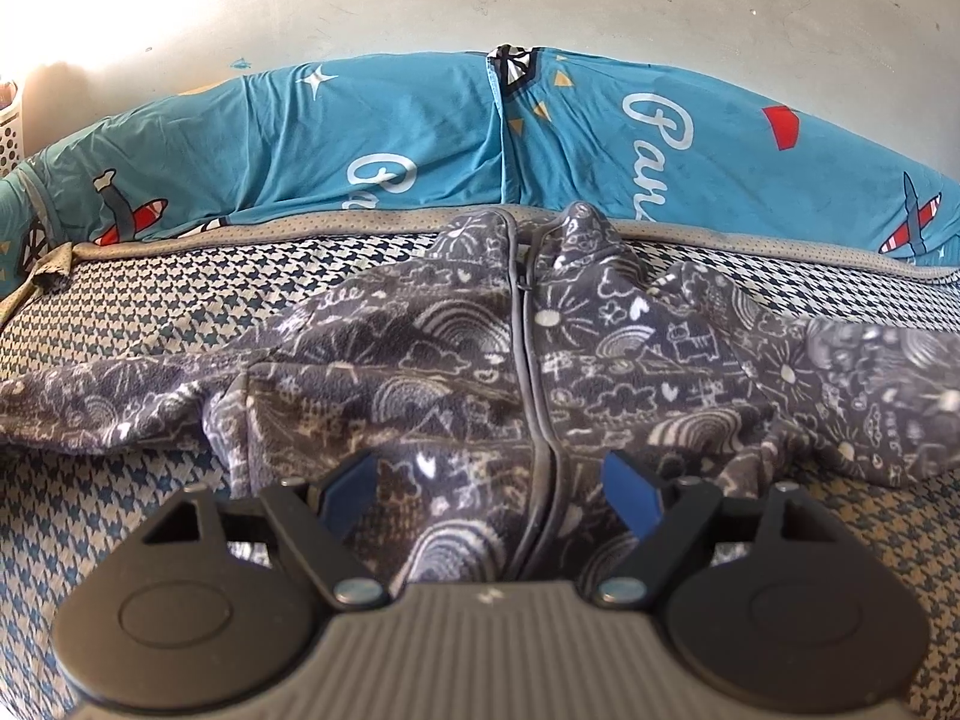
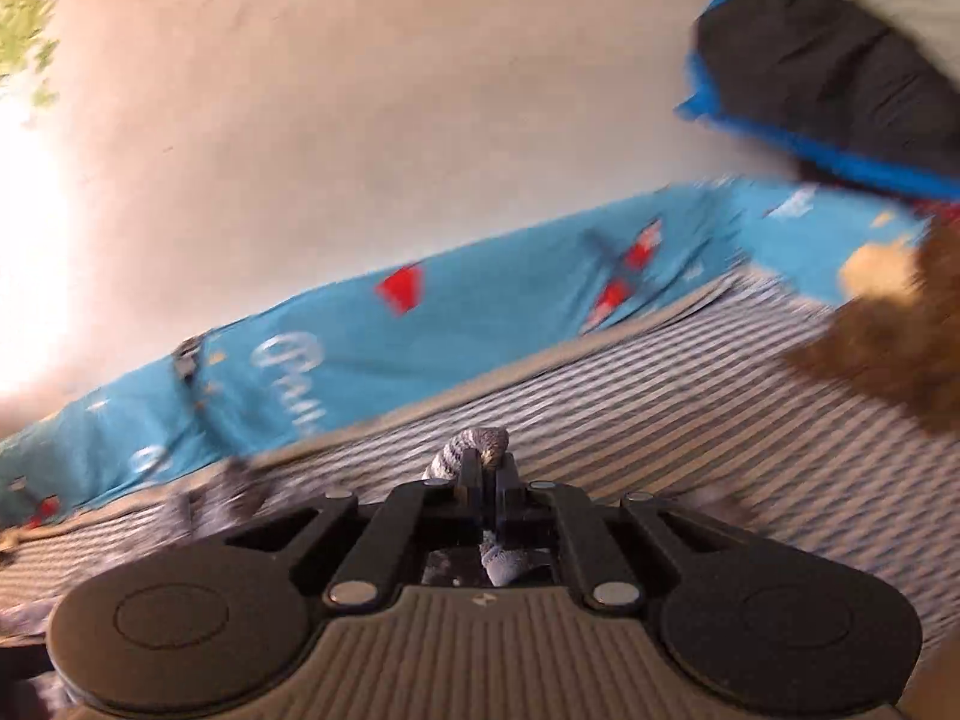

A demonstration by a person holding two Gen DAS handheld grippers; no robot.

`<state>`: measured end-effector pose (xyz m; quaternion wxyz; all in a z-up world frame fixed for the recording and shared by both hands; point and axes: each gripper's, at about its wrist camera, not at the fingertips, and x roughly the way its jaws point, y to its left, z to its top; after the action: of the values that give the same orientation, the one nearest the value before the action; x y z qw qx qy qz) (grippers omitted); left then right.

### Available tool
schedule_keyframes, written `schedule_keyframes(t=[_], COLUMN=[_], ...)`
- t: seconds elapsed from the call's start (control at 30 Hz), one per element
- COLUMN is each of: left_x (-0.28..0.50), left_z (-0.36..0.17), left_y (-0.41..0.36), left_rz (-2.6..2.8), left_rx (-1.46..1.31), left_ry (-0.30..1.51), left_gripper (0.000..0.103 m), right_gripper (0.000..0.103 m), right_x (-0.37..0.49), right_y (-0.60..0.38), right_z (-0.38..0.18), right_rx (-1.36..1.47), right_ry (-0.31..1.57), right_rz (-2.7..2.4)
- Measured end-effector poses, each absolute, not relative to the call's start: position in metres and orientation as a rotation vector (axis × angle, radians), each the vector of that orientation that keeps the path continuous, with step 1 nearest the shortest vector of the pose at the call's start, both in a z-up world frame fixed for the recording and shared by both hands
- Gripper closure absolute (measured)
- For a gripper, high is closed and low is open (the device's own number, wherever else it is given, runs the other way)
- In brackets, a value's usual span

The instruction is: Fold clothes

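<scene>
A grey fleece zip jacket [image 1: 468, 360] with white doodle print lies spread on the houndstooth bed cover, zipper toward the left wrist camera and sleeves out to both sides. My left gripper [image 1: 489, 480] hovers open over its lower front, blue pads either side of the zipper. In the blurred, tilted right wrist view my right gripper [image 2: 489, 462] is shut on a bunched piece of the grey fleece jacket [image 2: 474, 447], lifted above the bed.
A blue pillow row [image 1: 420, 138] with plane prints lines the wall behind the bed cover [image 1: 150, 312]. A brown plush thing [image 2: 894, 336] and a dark bundle [image 2: 840, 66] sit at the right of the right wrist view. A white basket [image 1: 9, 132] stands far left.
</scene>
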<state>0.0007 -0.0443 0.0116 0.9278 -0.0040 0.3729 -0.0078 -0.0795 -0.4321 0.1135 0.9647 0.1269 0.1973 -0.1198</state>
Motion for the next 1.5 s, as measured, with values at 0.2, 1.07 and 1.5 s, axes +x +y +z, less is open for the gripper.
schedule_keyframes(t=[0.2, 1.07, 1.5], left_x=[-0.001, -0.015, -0.02], left_z=[0.014, -0.002, 0.0], left_y=[-0.047, -0.054, -0.064], left_rz=[-0.023, -0.082, -0.107], left_rx=[-0.008, 0.083, 0.057], left_ry=[0.758, 0.812, 0.785], left_gripper=[0.021, 0.019, 0.013], right_gripper=[0.073, 0.059, 0.059], right_x=[-0.101, -0.015, -0.004], right_y=[-0.47, -0.375, -0.372], right_z=[0.149, 0.048, 0.031], right_rx=[0.279, 0.495, 0.597], right_ry=[0.335, 0.549, 0.651], right_rz=[-0.396, -0.09, -0.088])
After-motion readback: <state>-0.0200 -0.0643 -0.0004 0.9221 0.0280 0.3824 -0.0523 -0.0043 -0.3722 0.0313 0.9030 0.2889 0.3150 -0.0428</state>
